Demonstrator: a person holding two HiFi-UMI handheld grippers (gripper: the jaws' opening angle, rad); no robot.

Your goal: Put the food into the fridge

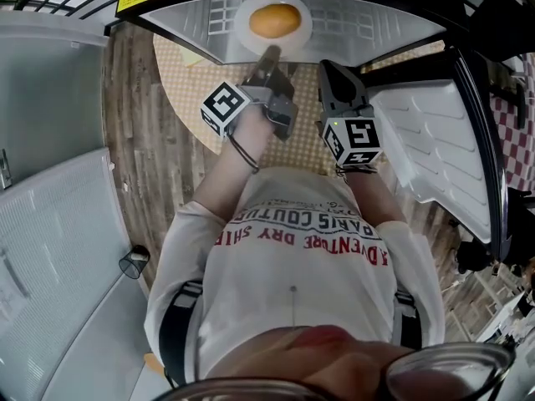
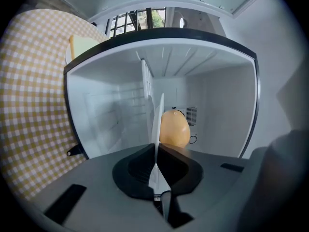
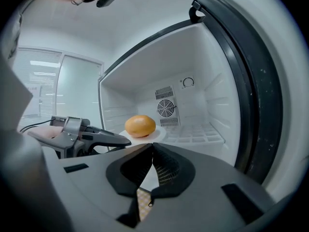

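An orange bun lies on a white plate held inside the open fridge. My left gripper is shut on the plate's near rim. In the left gripper view the plate runs edge-on between the closed jaws of the left gripper, with the bun just beyond. My right gripper hovers just right of the left one, shut and empty. The right gripper view shows its jaws closed, with the bun and plate ahead at the fridge mouth.
The fridge door stands open to the right. A round table with a yellow checked cloth sits below the fridge opening, over a wooden floor. White cabinets line the left. A fan vent marks the fridge's back wall.
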